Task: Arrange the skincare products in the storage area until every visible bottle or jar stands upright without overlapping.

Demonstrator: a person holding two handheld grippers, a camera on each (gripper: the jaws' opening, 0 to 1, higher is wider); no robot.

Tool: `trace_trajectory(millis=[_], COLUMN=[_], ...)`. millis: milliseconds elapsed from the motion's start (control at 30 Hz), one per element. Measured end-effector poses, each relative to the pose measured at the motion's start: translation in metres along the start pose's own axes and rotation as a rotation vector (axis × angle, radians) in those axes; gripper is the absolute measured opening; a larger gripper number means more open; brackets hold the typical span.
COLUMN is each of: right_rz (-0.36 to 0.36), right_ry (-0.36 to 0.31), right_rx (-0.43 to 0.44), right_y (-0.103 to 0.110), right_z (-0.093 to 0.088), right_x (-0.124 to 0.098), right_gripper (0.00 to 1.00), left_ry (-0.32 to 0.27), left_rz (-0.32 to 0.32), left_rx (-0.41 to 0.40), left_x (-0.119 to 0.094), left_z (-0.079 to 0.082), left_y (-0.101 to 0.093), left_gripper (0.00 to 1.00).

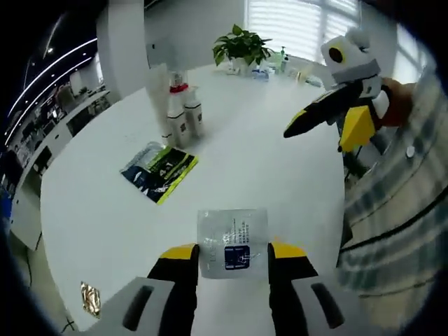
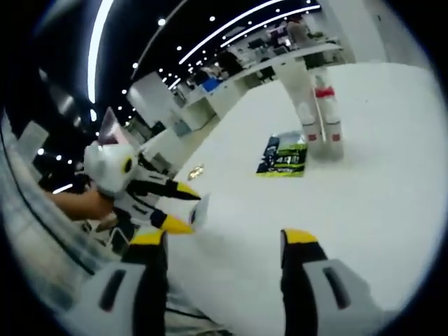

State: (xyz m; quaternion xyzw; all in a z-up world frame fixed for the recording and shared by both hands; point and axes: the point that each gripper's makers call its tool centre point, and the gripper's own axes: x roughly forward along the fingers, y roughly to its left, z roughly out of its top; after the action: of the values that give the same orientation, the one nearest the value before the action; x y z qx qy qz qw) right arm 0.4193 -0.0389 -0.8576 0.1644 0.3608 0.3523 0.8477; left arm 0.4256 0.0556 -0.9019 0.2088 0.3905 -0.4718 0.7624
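Now the left tool [image 1: 234, 253] grips a clear sachet [image 1: 232, 241] between its jaws, the right tool [image 2: 224, 241] hangs open and empty, and the upright bottles [image 1: 180, 112] stand well ahead across the desk [image 1: 266, 168] beyond a flat packet [image 1: 159, 170], labels unreadable.

The round white table [image 1: 105, 203] is looked across from low at its near edge in the left gripper view, from the opposite side in the right gripper view, the white bottles [image 1: 183, 112] [image 2: 318, 112] and dark-and-yellow flat sachet [image 1: 159, 170] [image 2: 283, 155], at eleven and one o'clock, being shared.
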Motion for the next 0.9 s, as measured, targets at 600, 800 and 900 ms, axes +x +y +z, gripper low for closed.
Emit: trace_trajectory(millis=[600,800,900], right_rz=[0.163,0.158,0.189], right_ry=[0.017,0.034,0.018], right_rx=[0.138,0.179,0.25], right_y=[0.031,0.026,0.029], right_z=[-0.006,-0.01,-0.008], right_x=[-0.001,-0.004,-0.007], right_gripper=[0.19,0.08,0.02], left_ry=[-0.043,-0.045,-0.062], left_rz=[-0.177,-0.186,-0.201], left_rx=[0.34,0.373,0.336], left_x=[-0.001,0.0,-0.001], left_z=[0.078,0.08,0.081], left_y=[-0.085,-0.093,-0.095], left_gripper=[0.4,0.4,0.39])
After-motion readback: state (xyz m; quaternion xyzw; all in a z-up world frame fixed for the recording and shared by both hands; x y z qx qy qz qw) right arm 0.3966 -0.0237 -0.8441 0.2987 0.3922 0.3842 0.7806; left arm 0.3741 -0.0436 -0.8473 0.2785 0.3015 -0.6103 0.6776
